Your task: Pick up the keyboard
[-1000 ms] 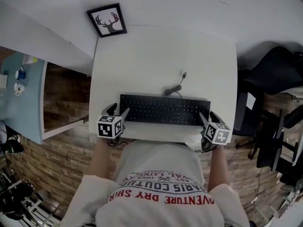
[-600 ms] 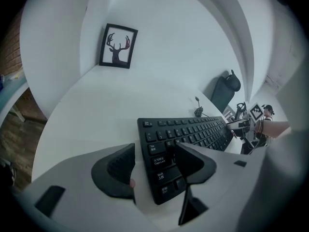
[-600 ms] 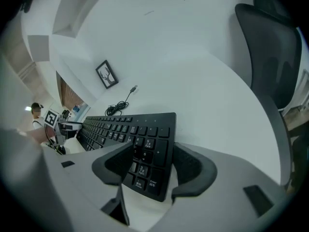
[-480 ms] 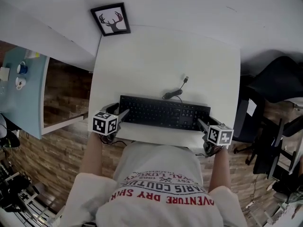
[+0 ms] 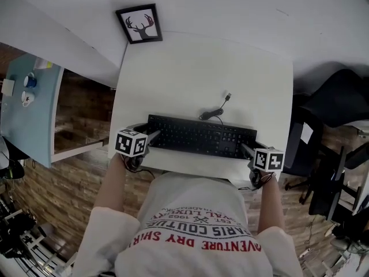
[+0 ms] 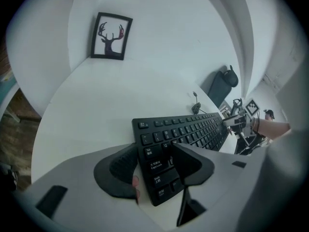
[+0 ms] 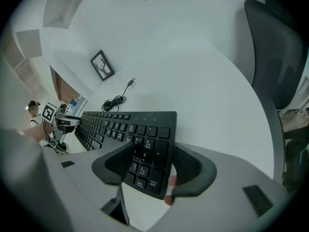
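A black keyboard [image 5: 202, 137] lies flat along the front edge of the white table [image 5: 202, 68], its cable [image 5: 216, 109] curling behind it. My left gripper [image 5: 147, 133] straddles its left end: in the left gripper view the keyboard [image 6: 193, 129] has its near corner between the jaws of that gripper [image 6: 154, 163], which have just been closing, with no firm press showing. At the other end my right gripper [image 5: 252, 149] does the same. In the right gripper view the numpad corner of the keyboard [image 7: 120, 124] sits between the open pads of the gripper [image 7: 153, 163].
A framed deer picture [image 5: 138, 23] leans at the table's back left corner. A black office chair [image 5: 334, 97] stands to the right. To the left, beyond a gap over the wooden floor, is a light blue table [image 5: 29, 120] with small items.
Both grippers have tilted a little at the keyboard's two ends, their marker cubes shifting slightly outward. The keyboard lies where it did.
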`<state>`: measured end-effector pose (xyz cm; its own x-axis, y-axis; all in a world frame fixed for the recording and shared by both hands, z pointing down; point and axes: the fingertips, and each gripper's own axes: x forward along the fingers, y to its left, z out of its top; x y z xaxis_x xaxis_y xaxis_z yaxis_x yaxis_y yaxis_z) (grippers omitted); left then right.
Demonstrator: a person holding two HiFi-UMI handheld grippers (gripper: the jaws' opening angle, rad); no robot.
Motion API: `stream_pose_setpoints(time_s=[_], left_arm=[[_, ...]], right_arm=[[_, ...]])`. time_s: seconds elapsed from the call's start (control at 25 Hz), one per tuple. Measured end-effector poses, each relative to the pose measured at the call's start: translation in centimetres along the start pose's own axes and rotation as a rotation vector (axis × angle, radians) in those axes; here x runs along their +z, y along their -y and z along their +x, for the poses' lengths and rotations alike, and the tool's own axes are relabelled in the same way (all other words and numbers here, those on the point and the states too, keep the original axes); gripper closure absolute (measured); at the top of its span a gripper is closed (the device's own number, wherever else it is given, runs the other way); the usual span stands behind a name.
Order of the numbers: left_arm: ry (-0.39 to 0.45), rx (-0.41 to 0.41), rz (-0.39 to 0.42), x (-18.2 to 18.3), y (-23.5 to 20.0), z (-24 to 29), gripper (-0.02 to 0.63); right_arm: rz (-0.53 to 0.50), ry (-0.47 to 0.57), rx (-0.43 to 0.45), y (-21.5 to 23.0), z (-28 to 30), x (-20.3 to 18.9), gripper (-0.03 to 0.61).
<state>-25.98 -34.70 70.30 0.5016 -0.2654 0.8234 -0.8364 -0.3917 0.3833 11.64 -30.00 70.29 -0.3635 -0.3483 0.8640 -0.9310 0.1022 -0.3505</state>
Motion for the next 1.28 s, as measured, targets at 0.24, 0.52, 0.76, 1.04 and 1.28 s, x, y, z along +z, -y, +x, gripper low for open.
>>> stream_pose_setpoints(time_s=[0.24,0.52,0.76,1.04,1.28], left_arm=[[0.049,0.01,-0.033,0.2,0.1,-0.1,0.377],[0.065,0.044,0.001,0.3,1.1,-1.9,0.383],[0.174,0.061,0.031,2.6,2.1,-3.3,0.385],[0.316,0.093,0.107,8.4,3.4,-7.3,0.383],[0.427,0.111,0.174,13.8,5.5,-10.8,0.385]], right_arm=[[0.005,0.002,-0.026,0.0,-0.3,-0.2,0.313],[-0.061,0.012,-0.075,-0.9,-2.8,0.2,0.313],[-0.143,0.1,-0.129,-1.3,-6.1,3.9,0.332],[-0.17,0.277,-0.145,-2.9,-10.6,8.5,0.336],[-0.187,0.417,-0.177,-3.7,-14.9,12.4,0.337]])
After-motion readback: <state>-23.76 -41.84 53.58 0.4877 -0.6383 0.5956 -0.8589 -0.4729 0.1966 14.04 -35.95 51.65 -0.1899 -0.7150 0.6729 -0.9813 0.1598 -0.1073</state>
